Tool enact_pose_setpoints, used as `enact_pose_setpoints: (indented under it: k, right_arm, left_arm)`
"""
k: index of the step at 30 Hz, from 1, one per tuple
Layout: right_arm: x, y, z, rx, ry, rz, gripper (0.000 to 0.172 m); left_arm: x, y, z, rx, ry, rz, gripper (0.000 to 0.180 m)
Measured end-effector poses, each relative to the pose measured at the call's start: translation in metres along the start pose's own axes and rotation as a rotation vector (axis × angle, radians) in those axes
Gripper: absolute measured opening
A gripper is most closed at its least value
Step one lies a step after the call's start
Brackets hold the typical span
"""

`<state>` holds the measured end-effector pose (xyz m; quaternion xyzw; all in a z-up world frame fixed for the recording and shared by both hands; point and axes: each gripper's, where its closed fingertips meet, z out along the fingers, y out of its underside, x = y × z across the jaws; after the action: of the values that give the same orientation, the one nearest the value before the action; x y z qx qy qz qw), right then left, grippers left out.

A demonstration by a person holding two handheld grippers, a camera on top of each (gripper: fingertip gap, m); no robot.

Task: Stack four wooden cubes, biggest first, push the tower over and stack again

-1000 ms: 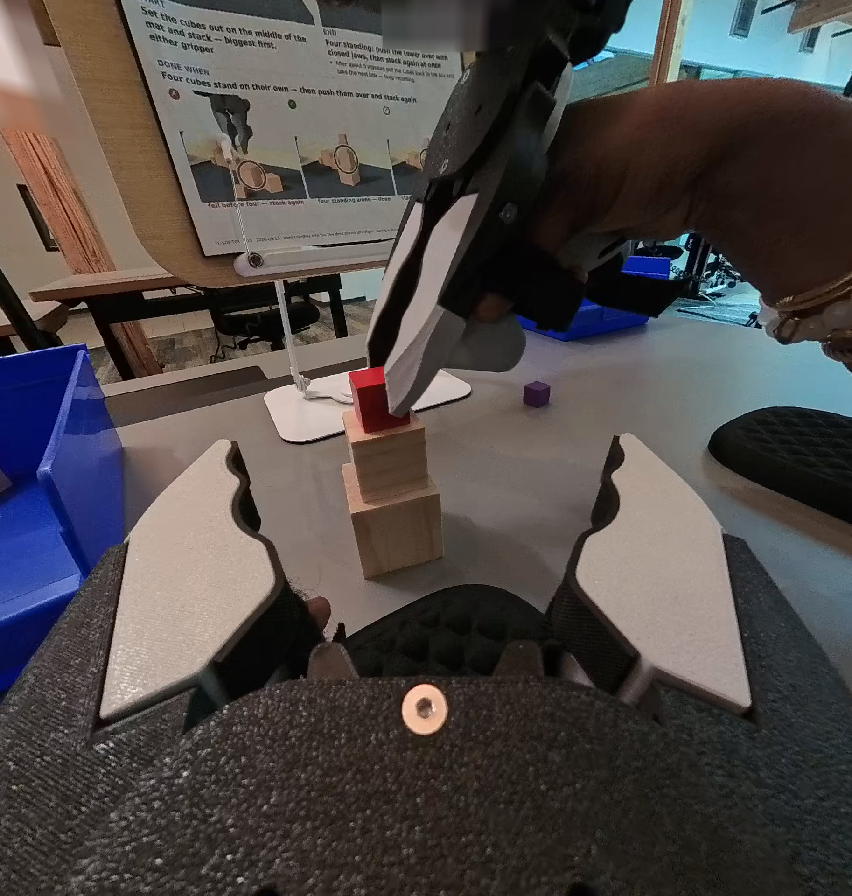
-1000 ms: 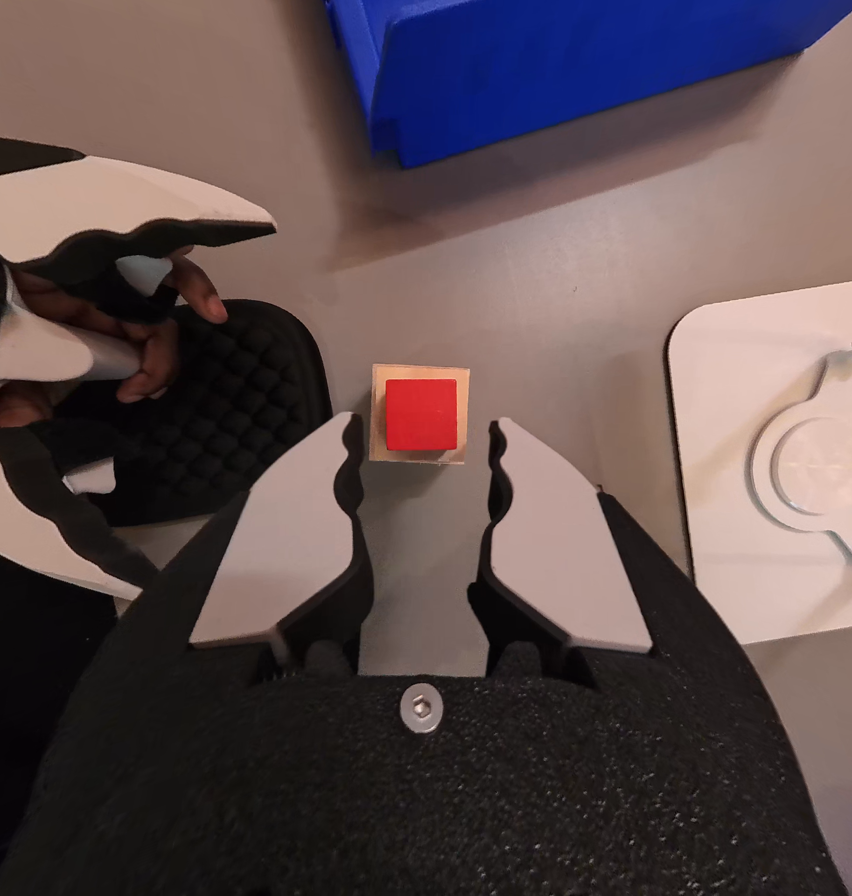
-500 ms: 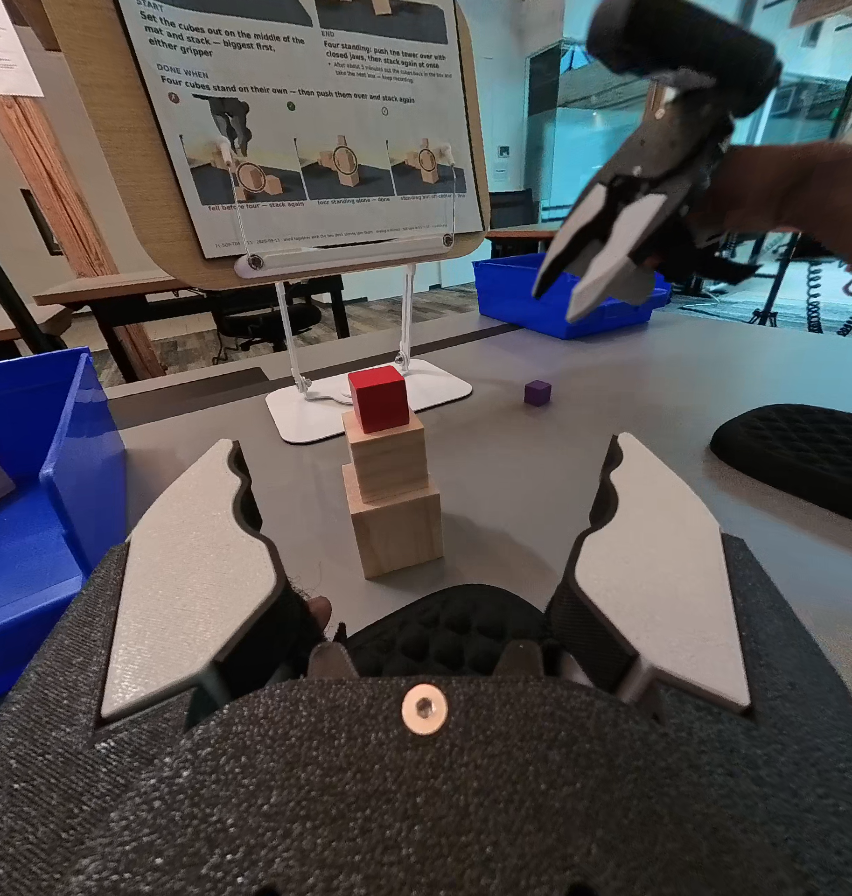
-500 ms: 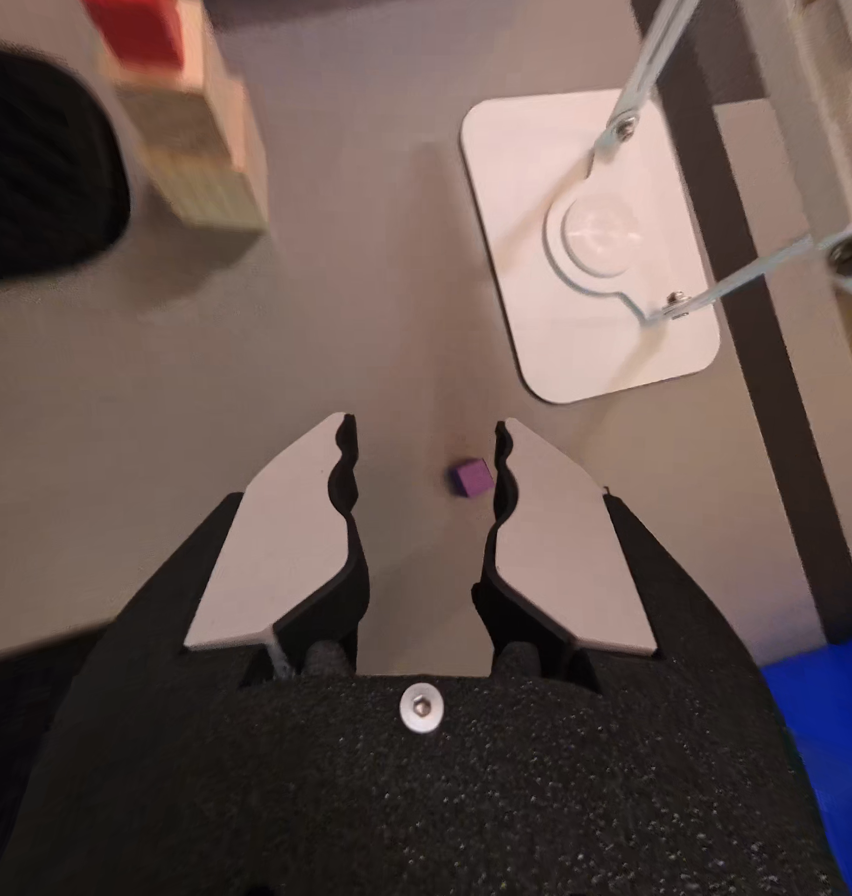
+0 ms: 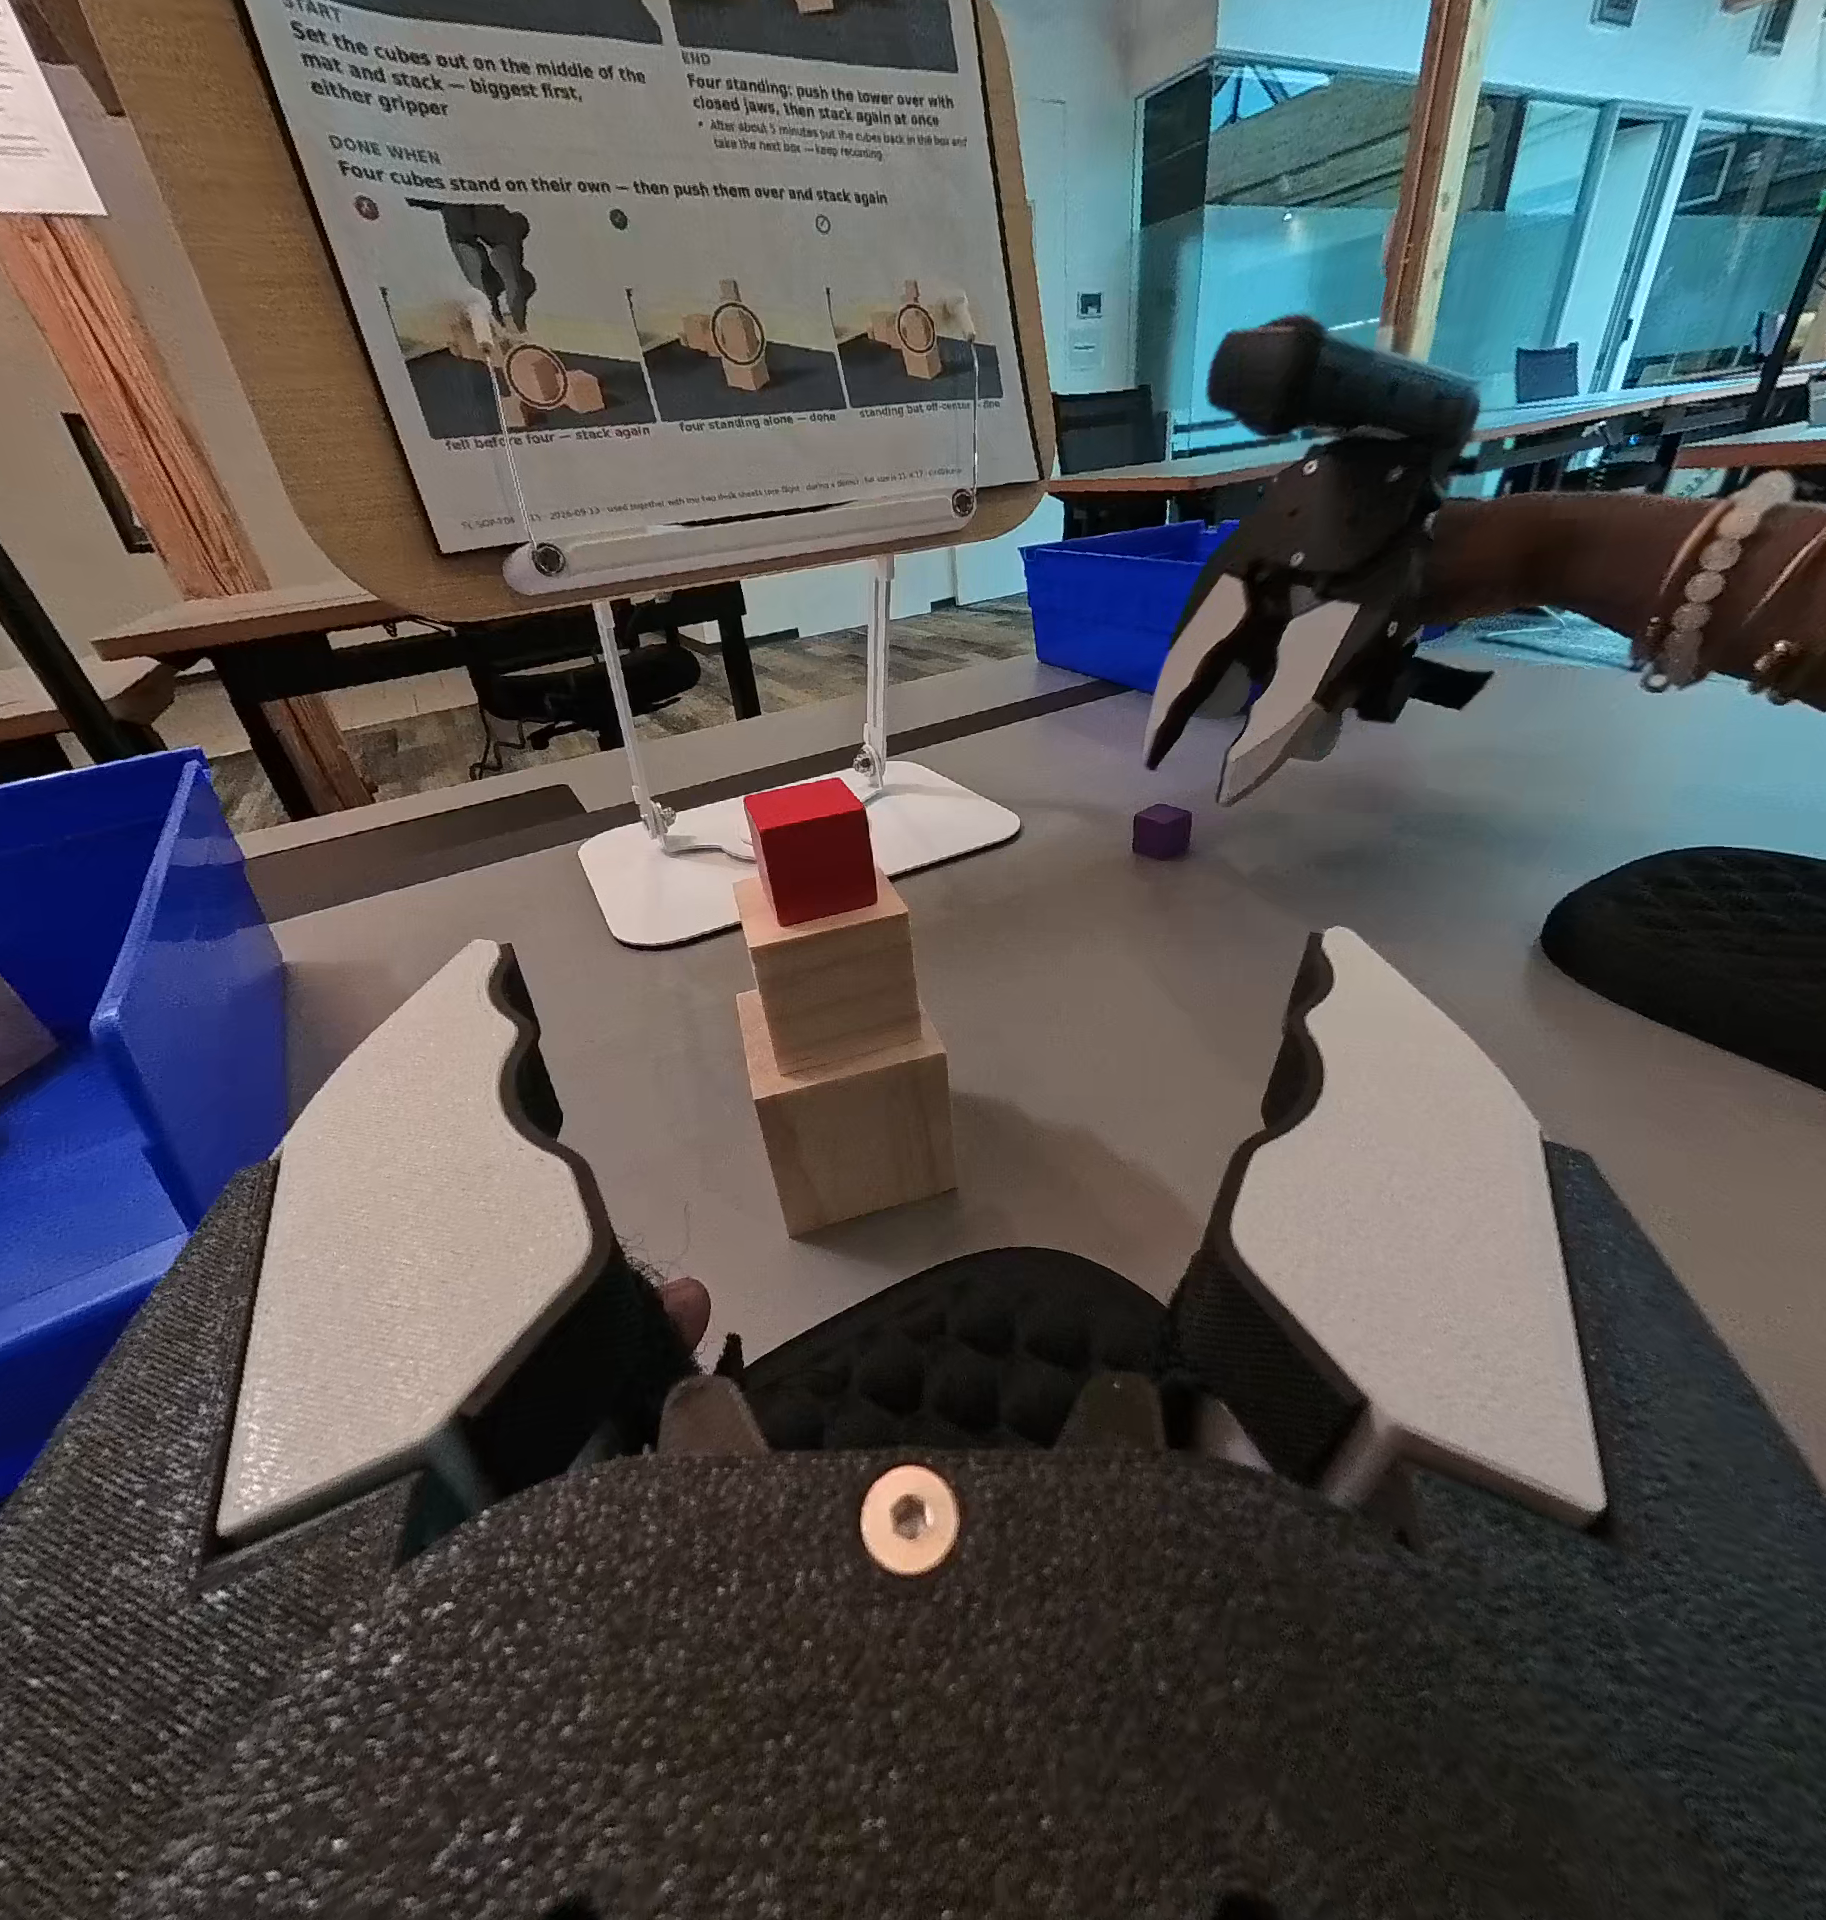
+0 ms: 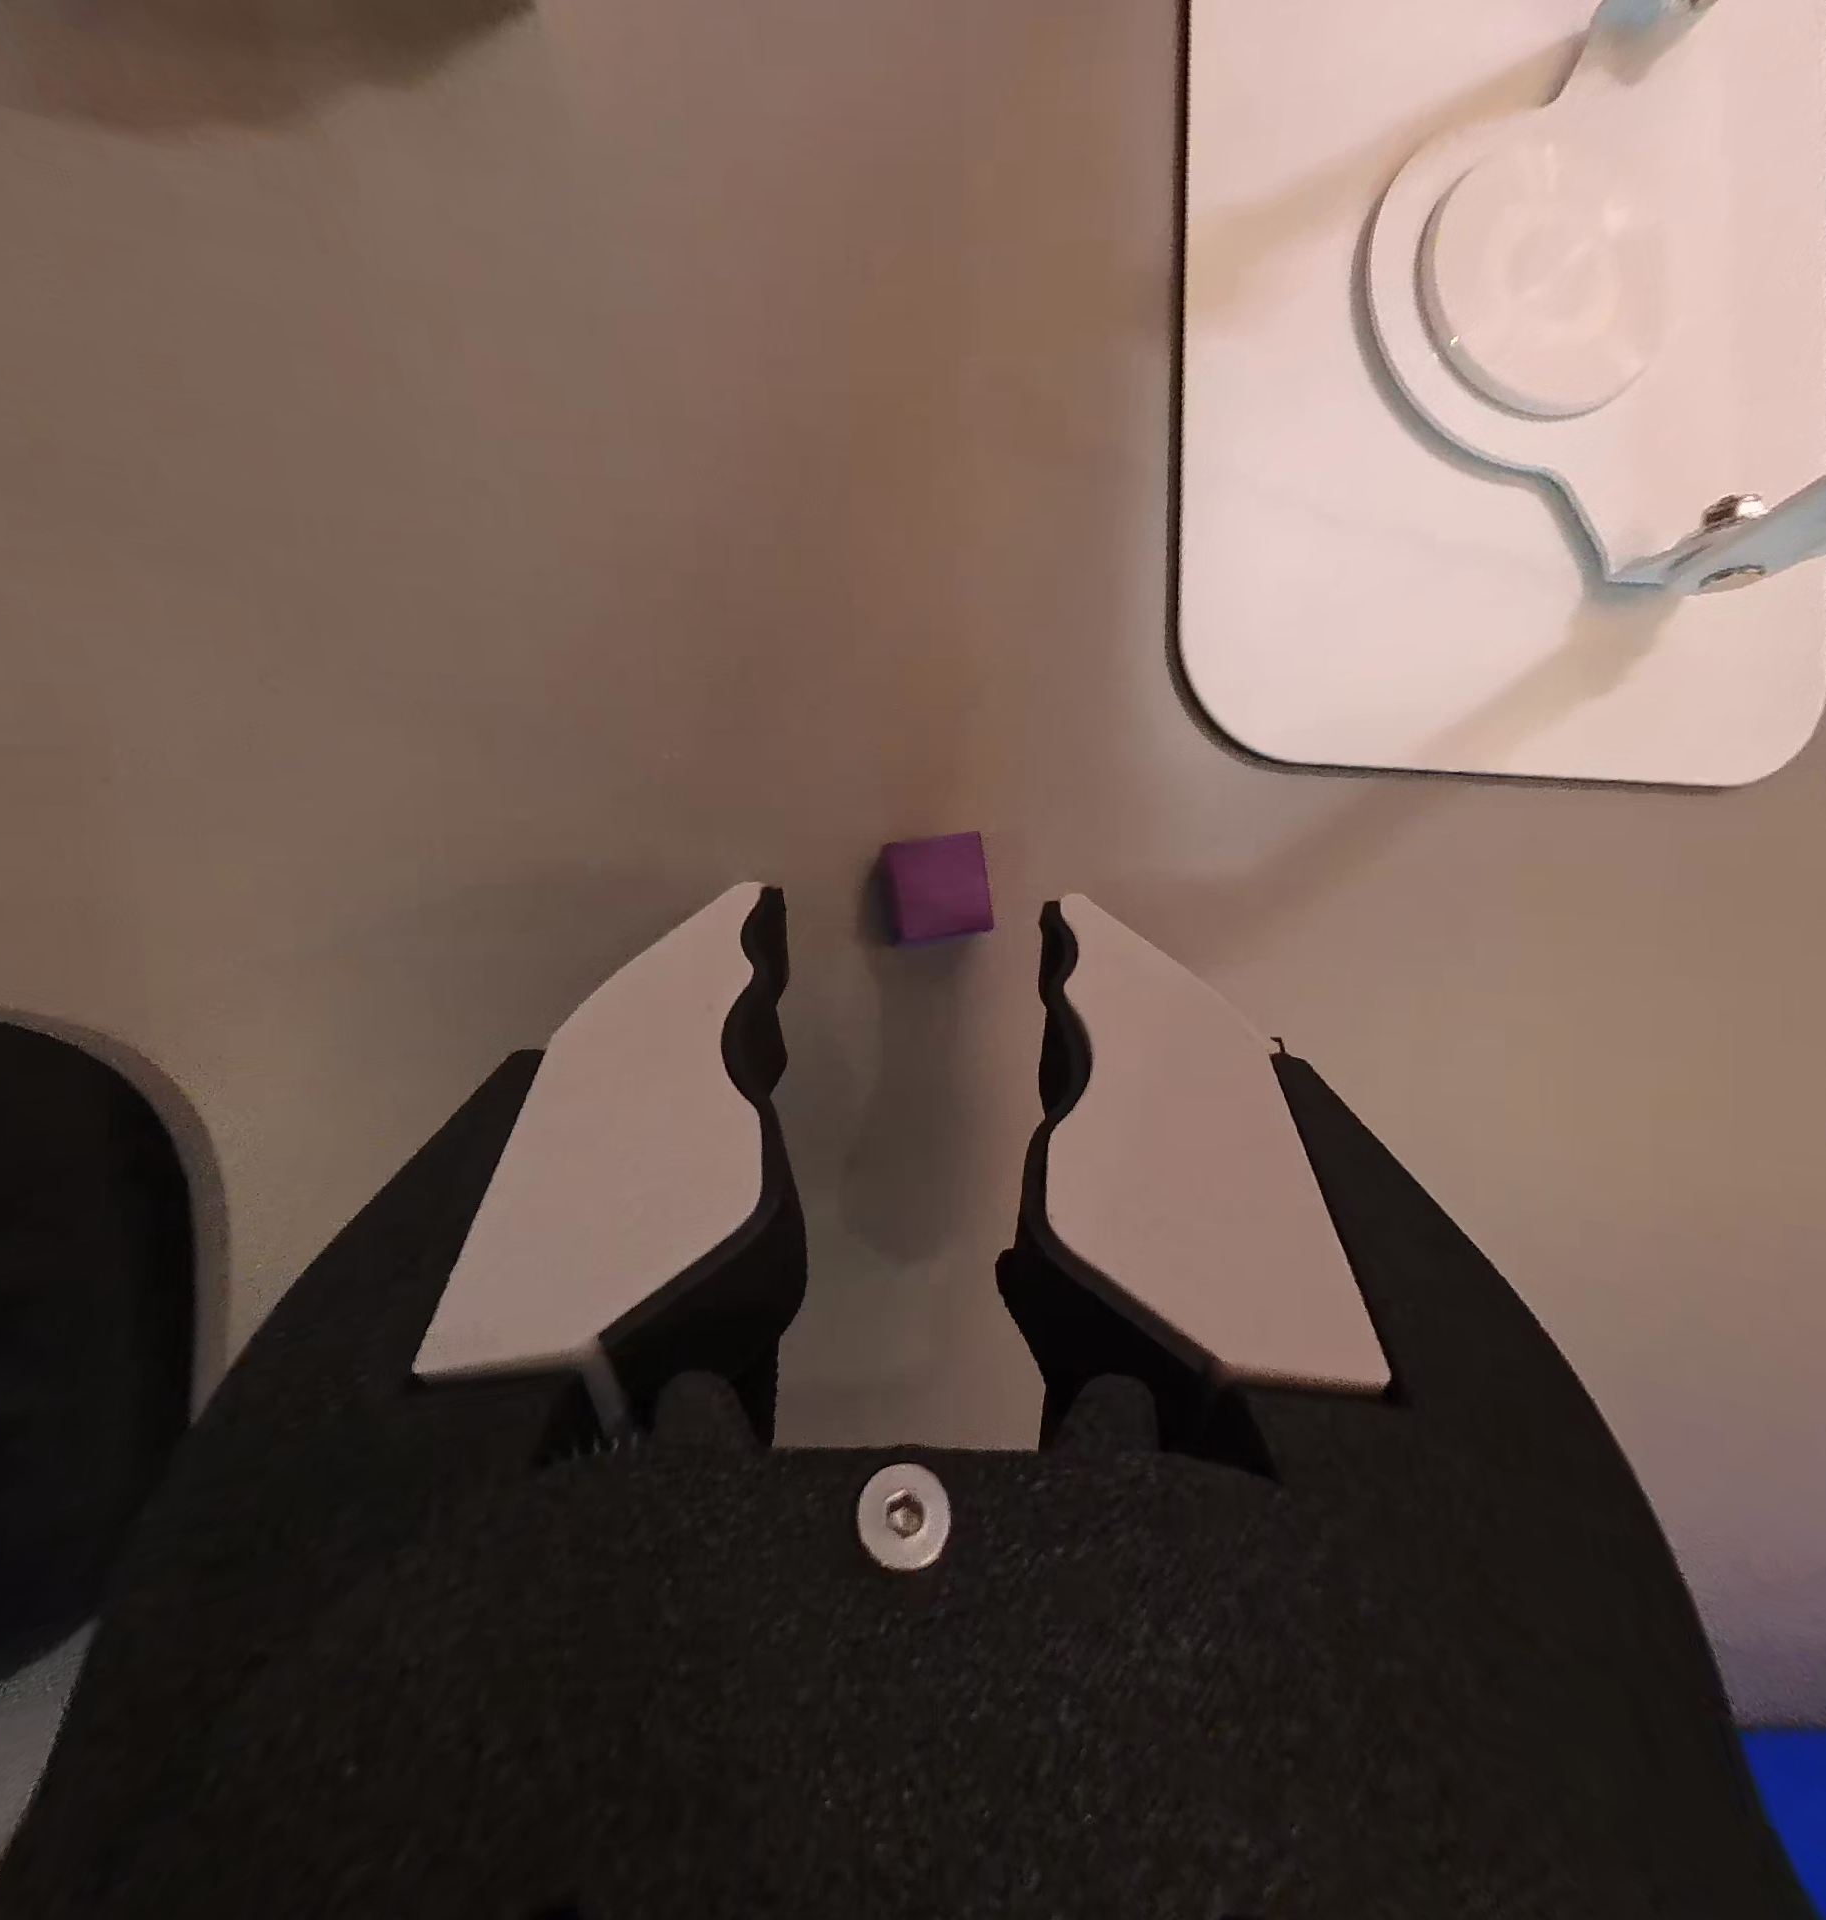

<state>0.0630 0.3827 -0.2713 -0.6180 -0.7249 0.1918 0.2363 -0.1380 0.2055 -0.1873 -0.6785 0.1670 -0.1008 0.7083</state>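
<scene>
Behind the stack of cubes, a printed sheet point(image 5: 639, 260) with black writing and small photos of wooden cubes sits on a tan board held by a white stand point(image 5: 784, 862); the wording is left untold, and another sheet point(image 5: 5, 114) hangs at far left. On the grey table point(image 5: 1096, 1039) a red cube point(image 5: 810, 850) tops a light wooden cube point(image 5: 831, 977), which rests on a larger wooden cube point(image 5: 852, 1127). The left hand-held gripper point(image 5: 909, 997) stands near this stack with its fingers wide apart, gripping nothing. The right hand-held gripper point(image 6: 911, 909) hovers above a small purple cube point(image 6: 935, 888) lying on the table; its fingers are partly apart and clear of the cube. Blue bins point(image 5: 109, 987) stand at left and beyond point(image 5: 1117, 603). Black quilted pads point(image 5: 1719, 966) lie at right.
</scene>
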Motion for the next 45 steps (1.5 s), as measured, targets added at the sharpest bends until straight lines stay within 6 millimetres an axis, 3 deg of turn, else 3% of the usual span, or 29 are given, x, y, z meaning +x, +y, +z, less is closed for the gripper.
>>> enact_pose_setpoints:
  k: [13,16,19,23,28,31,34,40,45]
  right_arm:
    - [0.007,0.008,0.024,-0.083,-0.07,-0.034,0.037]
    - [0.007,0.008,0.025,-0.085,-0.071,-0.044,0.022]
    - [0.007,0.0,0.021,-0.061,-0.046,-0.028,0.021]
    - [0.008,-0.036,0.003,-0.007,0.058,0.064,0.021]
    - [-0.015,-0.112,-0.016,0.043,0.135,0.217,0.021]
    - [-0.037,-0.157,-0.015,0.072,0.126,0.263,0.021]
    - [-0.058,-0.188,-0.006,0.049,0.107,0.272,0.021]
    - [-0.083,-0.232,0.016,0.031,0.079,0.279,0.021]
    - [-0.089,-0.244,0.029,0.006,0.096,0.287,0.021]
  left_arm:
    - [-0.001,0.0,0.0,0.003,0.002,-0.008,0.132]
    - [-0.001,0.0,-0.001,0.004,0.001,-0.01,0.132]
    - [-0.001,0.0,0.0,0.001,0.001,-0.011,0.132]
    - [-0.001,0.0,0.0,-0.001,0.0,-0.015,0.132]
    - [-0.001,0.0,0.0,-0.002,0.0,-0.012,0.132]
    - [-0.001,0.0,0.0,-0.001,0.001,-0.01,0.132]
    - [-0.001,0.0,0.0,-0.002,0.003,-0.011,0.132]
    - [-0.001,-0.001,-0.001,0.004,0.0,-0.017,0.132]
    - [-0.002,-0.001,-0.001,0.01,-0.001,-0.027,0.132]
